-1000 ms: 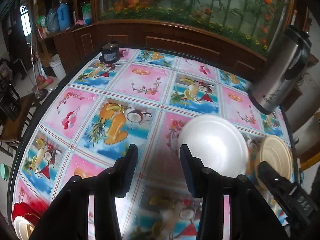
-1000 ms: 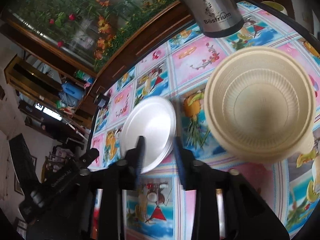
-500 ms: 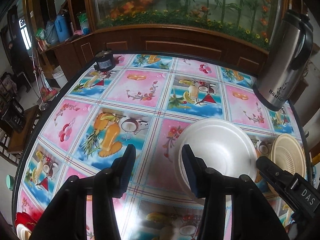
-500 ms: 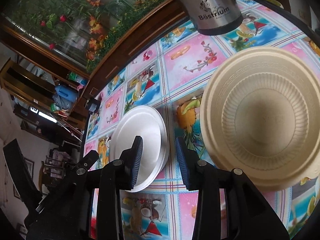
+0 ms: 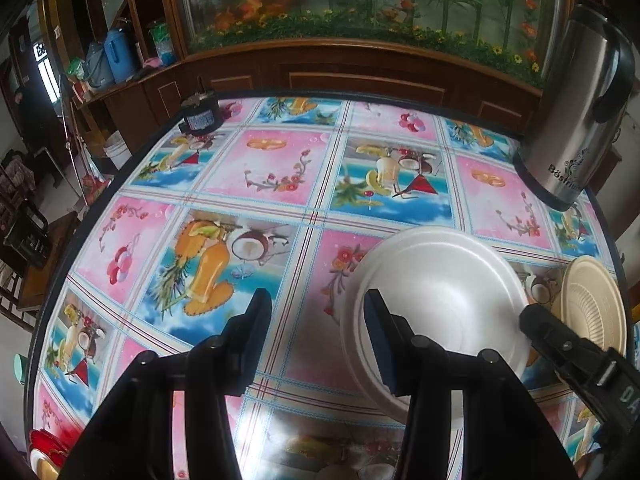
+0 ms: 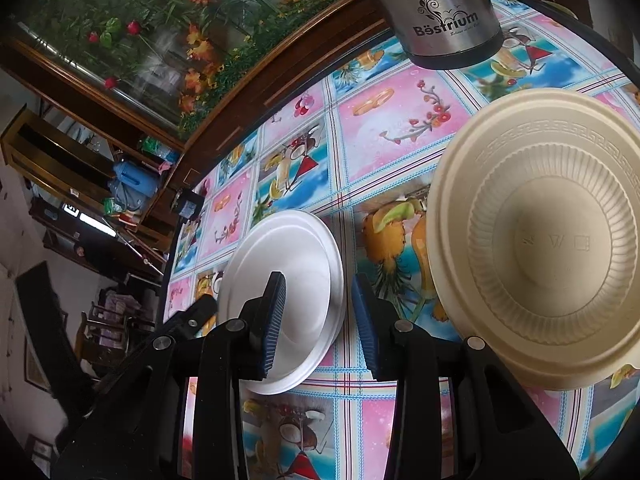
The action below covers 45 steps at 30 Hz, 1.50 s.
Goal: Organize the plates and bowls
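A white foam plate lies on the patterned tablecloth; it also shows in the right wrist view. A cream ribbed bowl stands to its right, seen at the right edge of the left wrist view. My left gripper is open and empty, its right finger over the white plate's left rim. My right gripper is open and empty, its left finger over the plate's right part, with the bowl to its right.
A steel thermos stands at the table's far right, also in the right wrist view. A small dark jar sits at the far left edge. Red and white dishes lie at the near left. A wooden cabinet stands behind the table.
Both grippers have moved closer to the white plate and bowl, which now look larger. The right gripper's jaws have opened wider.
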{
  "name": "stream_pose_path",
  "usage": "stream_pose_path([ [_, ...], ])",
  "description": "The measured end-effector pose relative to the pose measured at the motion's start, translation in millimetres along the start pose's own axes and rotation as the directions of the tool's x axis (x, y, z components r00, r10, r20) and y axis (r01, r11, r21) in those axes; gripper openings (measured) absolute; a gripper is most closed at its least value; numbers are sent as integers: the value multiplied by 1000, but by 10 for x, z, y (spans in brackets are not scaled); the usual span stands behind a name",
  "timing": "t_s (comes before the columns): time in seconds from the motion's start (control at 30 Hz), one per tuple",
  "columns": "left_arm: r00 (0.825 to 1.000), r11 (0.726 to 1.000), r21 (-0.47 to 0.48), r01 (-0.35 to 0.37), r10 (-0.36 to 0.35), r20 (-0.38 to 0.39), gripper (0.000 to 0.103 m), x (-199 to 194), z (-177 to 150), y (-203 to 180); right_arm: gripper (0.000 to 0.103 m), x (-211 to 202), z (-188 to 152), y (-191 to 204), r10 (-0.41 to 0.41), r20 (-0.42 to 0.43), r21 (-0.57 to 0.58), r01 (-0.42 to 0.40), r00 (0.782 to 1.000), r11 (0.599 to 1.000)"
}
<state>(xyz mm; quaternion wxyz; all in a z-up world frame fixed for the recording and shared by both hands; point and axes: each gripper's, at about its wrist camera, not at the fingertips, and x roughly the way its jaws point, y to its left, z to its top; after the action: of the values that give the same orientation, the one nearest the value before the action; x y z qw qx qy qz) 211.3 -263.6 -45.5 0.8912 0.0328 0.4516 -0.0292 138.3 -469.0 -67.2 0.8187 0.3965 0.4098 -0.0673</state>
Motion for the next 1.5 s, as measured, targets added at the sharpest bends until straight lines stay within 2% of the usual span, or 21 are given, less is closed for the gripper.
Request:
stream_pose_path([
  [0.17,998,998,-55,38,-40,-46,48,150,-48,47,34,-5,17,-19,8,2,4,-8,1000,1000],
  [0.4,994,993,-95,74,-81,-71,48,244,-112,29,34,-10,28,-34,15,1,7,-15,1000,1000],
  [1.0,992,991,-109,74,-84,-93,48,350,-120,51,34,72,-16,-40,37,-30,27,-36,999,999],
  [1.2,986,984,-150,99,-117,-116,48,391,-105,140,34,96,-25,-61,67,-44,50,-65,997,997],
  [1.5,973,976,-167,142,-169,-159,48,413,-104,129,34,120,-29,-91,32,-57,64,-29,998,998],
])
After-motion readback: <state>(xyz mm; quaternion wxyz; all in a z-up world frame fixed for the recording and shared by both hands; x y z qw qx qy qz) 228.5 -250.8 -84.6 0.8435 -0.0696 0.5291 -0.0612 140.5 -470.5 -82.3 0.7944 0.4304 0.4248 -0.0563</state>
